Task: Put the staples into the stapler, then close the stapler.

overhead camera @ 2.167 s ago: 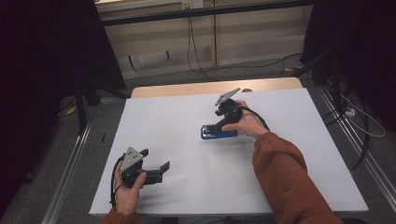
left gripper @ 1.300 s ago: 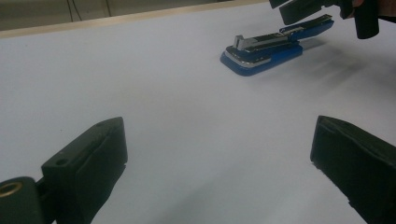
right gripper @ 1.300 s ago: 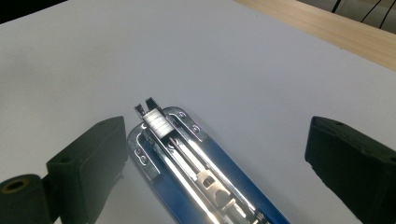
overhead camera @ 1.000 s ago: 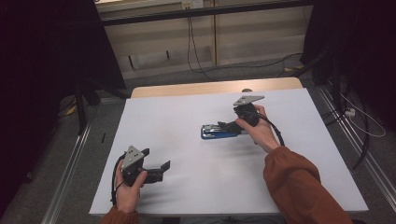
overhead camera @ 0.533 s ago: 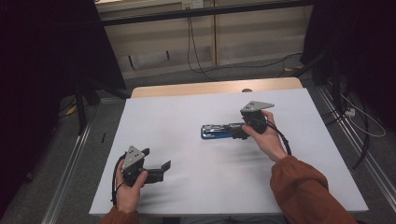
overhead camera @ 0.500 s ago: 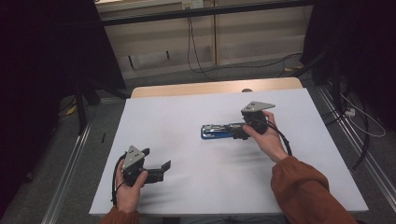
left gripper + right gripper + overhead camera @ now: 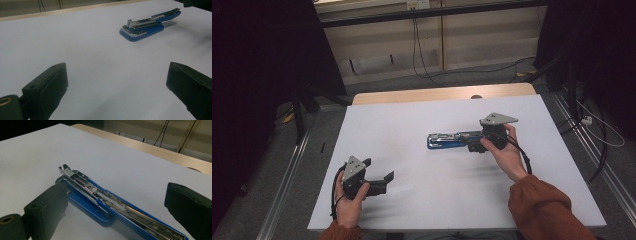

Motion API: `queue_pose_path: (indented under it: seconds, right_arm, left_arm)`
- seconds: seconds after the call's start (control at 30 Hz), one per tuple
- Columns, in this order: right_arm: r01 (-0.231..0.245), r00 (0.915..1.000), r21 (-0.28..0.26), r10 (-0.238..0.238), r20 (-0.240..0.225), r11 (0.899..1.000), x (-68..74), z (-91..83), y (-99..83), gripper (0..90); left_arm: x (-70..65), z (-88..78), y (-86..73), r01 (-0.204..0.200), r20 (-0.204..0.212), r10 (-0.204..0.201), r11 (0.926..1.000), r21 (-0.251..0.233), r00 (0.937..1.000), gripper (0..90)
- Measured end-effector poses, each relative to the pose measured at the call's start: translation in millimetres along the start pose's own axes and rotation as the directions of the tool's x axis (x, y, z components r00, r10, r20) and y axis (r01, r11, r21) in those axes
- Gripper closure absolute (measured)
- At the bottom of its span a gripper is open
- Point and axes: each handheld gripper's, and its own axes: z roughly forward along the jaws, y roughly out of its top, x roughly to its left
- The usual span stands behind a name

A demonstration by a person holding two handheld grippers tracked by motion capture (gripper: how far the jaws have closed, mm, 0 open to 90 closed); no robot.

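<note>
A blue stapler lies flat near the middle of the white table, with its metal magazine showing on top. My right gripper sits at the stapler's right end and points left along it. In the right gripper view the stapler runs between the two wide-apart jaws of that gripper, which is open. My left gripper is held near the front left of the table, open and holding nothing. In the left gripper view the stapler lies far ahead of that gripper.
A wooden strip borders the table's far edge. Metal rails run along both sides of the table, and cables trail on the floor at the right and behind.
My right gripper has moved from above the stapler to its right end and levelled out, pointing left. The stapler and the left gripper have stayed put.
</note>
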Motion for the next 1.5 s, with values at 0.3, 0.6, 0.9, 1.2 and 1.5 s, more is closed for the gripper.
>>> queue_pose_path:
  seconds: [0.3, 0.6, 0.9, 1.2, 1.5]
  right_arm:
    - [-0.004, 0.9991, -0.013, 0.005, 0.042, 1.0, -8.5, -12.9, -6.9, 4.6]
    - [-0.002, 0.9975, -0.008, 0.003, 0.071, 1.0, -15.3, -26.3, -17.5, 3.5]
    - [0.005, 0.9983, -0.015, -0.004, 0.059, 1.0, -10.4, -31.8, -17.7, 2.8]
    - [-0.024, 0.9969, -0.029, 0.026, 0.074, 0.999, -15.2, -39.7, -24.5, 2.6]
    - [-0.045, 0.9957, -0.035, 0.048, 0.079, 0.998, -17.7, -44.1, -29.2, 2.0]
  left_arm:
    - [0.3, -0.3, -0.8, 0.002, -0.003, -0.002, 1.0, 0.002, 1.0, 3.8]
    - [0.2, 2.5, -1.0, 0.002, -0.012, -0.001, 0.9999, 0.014, 0.9999, 4.3]
    - [-2.9, 10.7, 4.3, 0.022, -0.015, -0.022, 0.9997, 0.0, 0.9996, 5.6]
    - [-7.8, 18.3, 12.2, -0.026, -0.022, 0.025, 0.9989, -0.038, 0.9995, 5.6]
    - [-12.1, 27.8, 14.7, -0.036, 0.023, 0.036, 0.999, -0.026, 0.9991, 5.4]
